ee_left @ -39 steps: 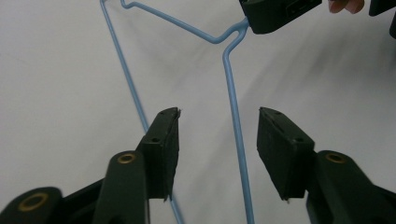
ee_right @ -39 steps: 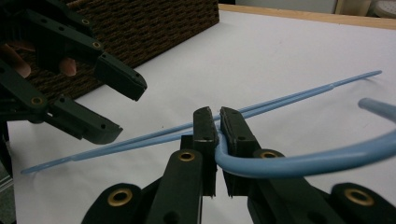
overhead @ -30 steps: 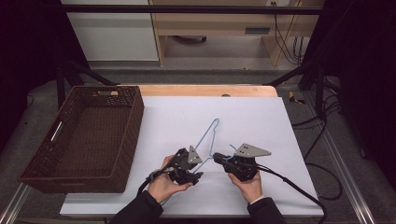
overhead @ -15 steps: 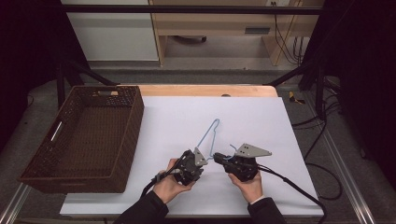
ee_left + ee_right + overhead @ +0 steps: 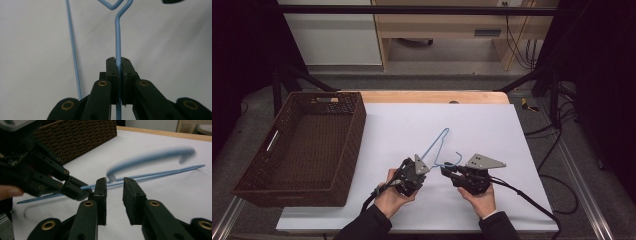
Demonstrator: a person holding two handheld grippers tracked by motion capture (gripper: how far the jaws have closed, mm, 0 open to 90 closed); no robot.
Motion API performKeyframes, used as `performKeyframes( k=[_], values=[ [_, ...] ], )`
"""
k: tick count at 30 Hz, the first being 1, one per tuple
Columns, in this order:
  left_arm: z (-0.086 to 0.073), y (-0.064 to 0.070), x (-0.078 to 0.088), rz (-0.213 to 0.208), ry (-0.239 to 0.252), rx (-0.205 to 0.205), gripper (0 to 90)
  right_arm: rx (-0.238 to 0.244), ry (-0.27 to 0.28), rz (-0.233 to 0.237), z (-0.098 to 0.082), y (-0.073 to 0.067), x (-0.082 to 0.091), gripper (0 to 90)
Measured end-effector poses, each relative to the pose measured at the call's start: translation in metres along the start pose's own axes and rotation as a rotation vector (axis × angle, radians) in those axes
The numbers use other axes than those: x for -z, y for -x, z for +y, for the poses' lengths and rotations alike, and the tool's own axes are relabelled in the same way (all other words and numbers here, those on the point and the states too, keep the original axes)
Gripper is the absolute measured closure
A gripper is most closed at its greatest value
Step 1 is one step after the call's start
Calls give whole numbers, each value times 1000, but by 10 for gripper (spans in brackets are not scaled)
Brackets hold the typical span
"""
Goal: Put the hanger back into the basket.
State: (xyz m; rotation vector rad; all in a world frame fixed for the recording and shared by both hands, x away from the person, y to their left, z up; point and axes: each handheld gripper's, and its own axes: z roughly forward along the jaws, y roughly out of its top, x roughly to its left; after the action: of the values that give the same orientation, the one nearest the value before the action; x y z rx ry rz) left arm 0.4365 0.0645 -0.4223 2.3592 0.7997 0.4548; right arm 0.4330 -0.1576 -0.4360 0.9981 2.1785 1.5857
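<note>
Item, blue wire hanger (image 5: 435,149): I am pinching its wire inside my closed left tool (image 5: 119,72) just above the desk (image 5: 492,125), my right tool (image 5: 114,195) gaping just beside the hook, needing squarer alignment before closing.

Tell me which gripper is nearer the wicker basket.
Left. The left gripper, shut on the blue hanger, sits just right of the basket; the right gripper is farther right.

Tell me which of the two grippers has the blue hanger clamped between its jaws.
The left gripper: its jaws are shut on the hanger wire. The right gripper has its jaws apart, with nothing between them.
</note>
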Motion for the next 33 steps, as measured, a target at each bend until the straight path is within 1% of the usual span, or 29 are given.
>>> performKeyframes(
  k=[1, 2, 4, 5, 6, 7, 8, 9, 10, 11, 12, 13, 14, 16, 17, 18, 19, 20, 21, 23, 24, 25, 27, 28, 31, 32, 33],
  values=[
    [0, -3, 3, -8, 2, -3, 872, 0, -2, 7, 0, 0, 2, 686],
    [0, -3, 3, -8, 2, -3, 872, 0, -2, 7, 0, 0, 2, 686],
    [-1, -9, 10, -5, 23, 10, 873, -2, -1, 5, 0, 1, 8, 639],
    [-1, -9, 10, -5, 23, 10, 873, -3, -3, 10, 0, 2, 12, 621],
    [-1, -11, 13, -8, 30, 13, 873, 1, 0, 6, 0, 3, 15, 606],
    [-1, -14, 18, 0, 44, 17, 874, -3, 2, -1, 0, 4, 19, 599],
    [-1, -14, 18, 0, 44, 17, 874, -3, 2, -5, 0, 6, 23, 592],
    [-1, -18, 23, 3, 59, 28, 874, -7, 10, -8, 0, 9, 28, 584],
    [-1, -20, 25, 6, 67, 30, 874, -15, 16, -12, 0, 11, 31, 579],
    [-1, -22, 27, 7, 70, 31, 874, -20, 19, -17, 0, 13, 35, 567],
    [-1, -22, 27, 7, 70, 31, 874, -20, 19, -17, 0, 13, 35, 567],
    [-1, -26, 33, 6, 78, 38, 874, -20, 16, -35, -1, 18, 43, 546],
    [-1, -26, 33, 6, 78, 38, 874, -20, 16, -35, -1, 18, 43, 546],
    [-1, -31, 41, 7, 102, 47, 874, -24, 5, -46, -4, 23, 51, 491],
    [-1, -31, 41, 7, 102, 47, 874, -19, -2, -58, -5, 25, 55, 465],
    [-1, -34, 48, -5, 116, 48, 874, -21, -3, -66, -6, 26, 58, 442],
    [-1, -34, 48, -5, 116, 48, 874, -22, -4, -72, -7, 29, 61, 403],
    [-1, -35, 51, -9, 122, 45, 874, -22, -4, -72, -7, 29, 61, 403],
    [0, -37, 57, -23, 141, 49, 874, -20, -13, -98, -8, 34, 67, 317],
    [0, -39, 63, -43, 156, 44, 874, -8, -19, -117, -9, 37, 71, 245],
    [0, -39, 63, -43, 156, 44, 874, -13, -26, -128, -10, 39, 73, 196],
    [0, -40, 68, -57, 167, 40, 874, -18, -32, -139, -10, 41, 75, 170],
    [0, -40, 71, -63, 172, 37, 874, -19, -39, -155, -12, 44, 80, 147],
    [1, -40, 75, -79, 179, 27, 874, -22, -41, -164, -13, 46, 81, 138],
    [3, -41, 81, -95, 186, 0, 874, -37, -44, -184, -15, 51, 85, 119],
    [3, -41, 81, -95, 186, 0, 874, -37, -44, -184, -15, 51, 85, 119],
    [5, -41, 84, -98, 190, -13, 874, -40, -46, -191, -15, 51, 85, 114]
  ],
)
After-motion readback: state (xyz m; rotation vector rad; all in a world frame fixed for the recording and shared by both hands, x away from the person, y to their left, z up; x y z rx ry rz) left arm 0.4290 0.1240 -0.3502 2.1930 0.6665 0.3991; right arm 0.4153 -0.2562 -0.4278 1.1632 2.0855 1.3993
